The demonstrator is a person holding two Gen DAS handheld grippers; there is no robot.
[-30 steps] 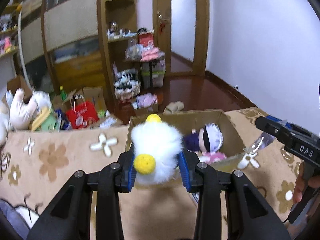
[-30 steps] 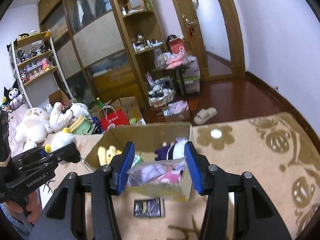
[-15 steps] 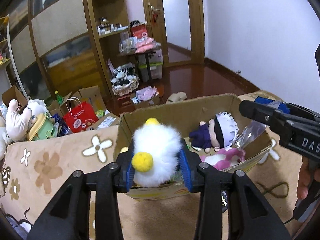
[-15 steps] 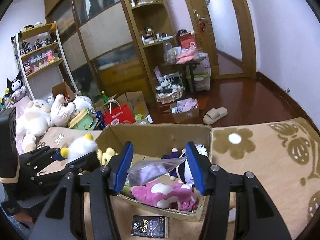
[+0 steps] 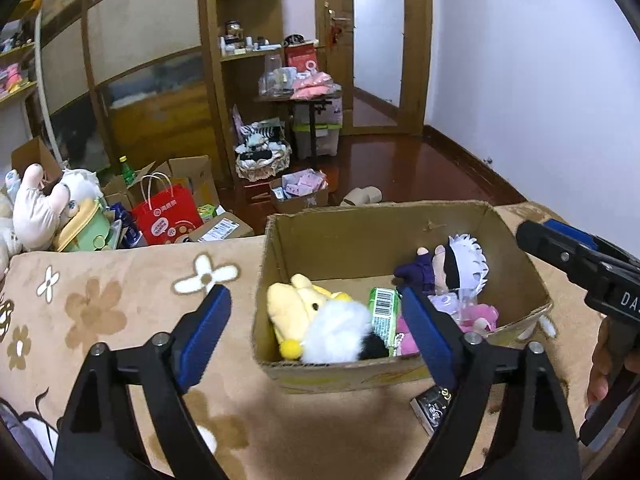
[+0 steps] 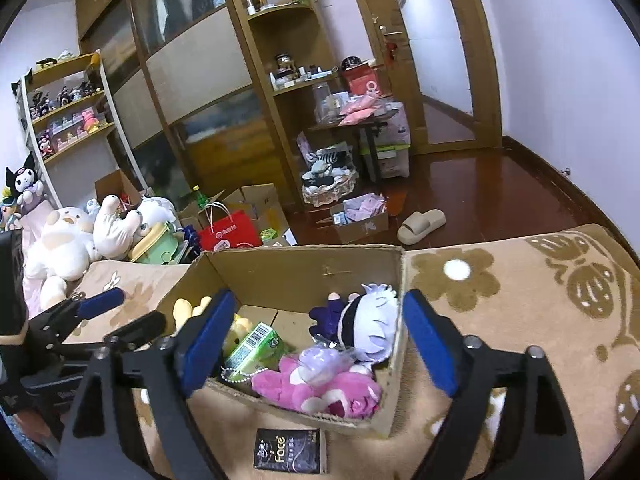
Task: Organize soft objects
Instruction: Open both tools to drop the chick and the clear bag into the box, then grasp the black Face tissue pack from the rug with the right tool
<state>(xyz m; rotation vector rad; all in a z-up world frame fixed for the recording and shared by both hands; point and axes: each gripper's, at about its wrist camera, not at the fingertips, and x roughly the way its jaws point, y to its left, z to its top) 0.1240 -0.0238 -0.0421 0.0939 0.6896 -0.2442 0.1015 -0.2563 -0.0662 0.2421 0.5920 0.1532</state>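
Both tools are spread wide and hold nothing. The left tool (image 5: 316,330) hangs over the near left corner of the cardboard box (image 5: 400,224); the white fluffy chick (image 5: 334,330) lies inside the box between its fingers, against a yellow plush (image 5: 288,304) and a green carton (image 5: 383,310). The right tool (image 6: 316,336) hangs over the box's near right side, with the pink plush (image 6: 320,390) and the white-haired doll (image 6: 370,330) lying between its fingers. A black packet (image 6: 290,450) rests on the flowered blanket (image 6: 520,280) just in front of the box.
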